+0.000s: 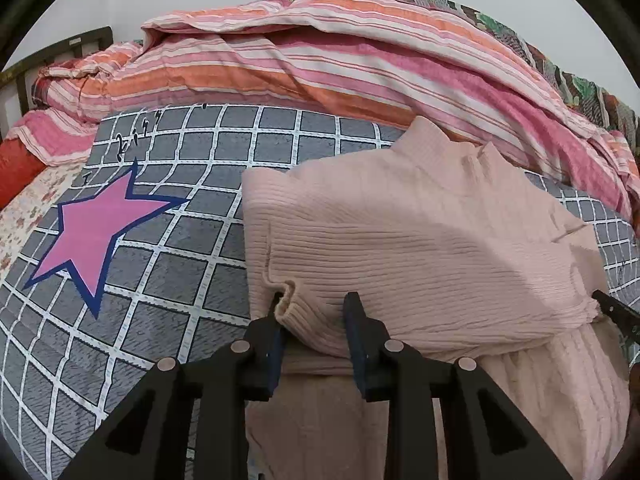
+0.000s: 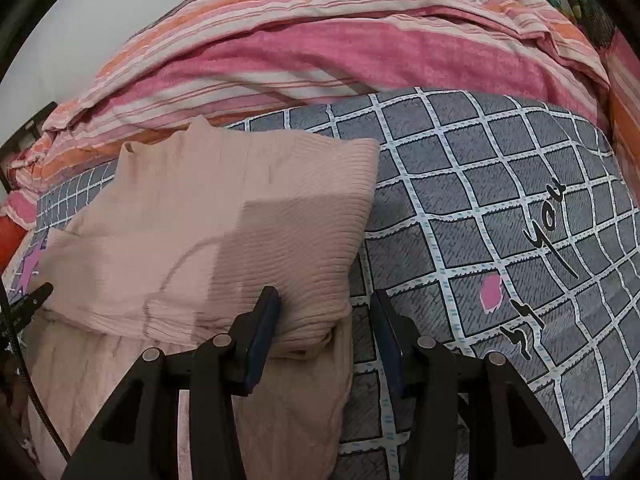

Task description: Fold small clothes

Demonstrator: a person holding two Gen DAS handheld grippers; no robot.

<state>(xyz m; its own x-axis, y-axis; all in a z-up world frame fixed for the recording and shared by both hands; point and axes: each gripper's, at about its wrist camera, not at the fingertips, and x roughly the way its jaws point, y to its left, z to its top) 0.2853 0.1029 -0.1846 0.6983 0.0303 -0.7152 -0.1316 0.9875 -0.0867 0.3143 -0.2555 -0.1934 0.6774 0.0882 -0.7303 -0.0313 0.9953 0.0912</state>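
A pale pink ribbed sweater [image 1: 420, 232] lies folded over on the grey checked bedspread [image 1: 192, 248], collar towards the far side. Its folded near edge rests on a lower layer of the same knit. My left gripper [image 1: 314, 300] is at the sweater's near left edge, jaws apart, with a cuff and the fold between them and no pad pressing. In the right wrist view the sweater [image 2: 200, 220] fills the left half. My right gripper [image 2: 324, 296] stands open over its near right corner, one finger above the knit, the other above the bedspread [image 2: 480, 208].
A pink and orange striped quilt [image 1: 320, 60] is bunched along the far side of the bed [image 2: 320, 48]. A pink star [image 1: 92, 232] is printed on the bedspread to the left. A dark bed frame [image 1: 60, 48] and a red cushion [image 1: 16, 176] sit far left.
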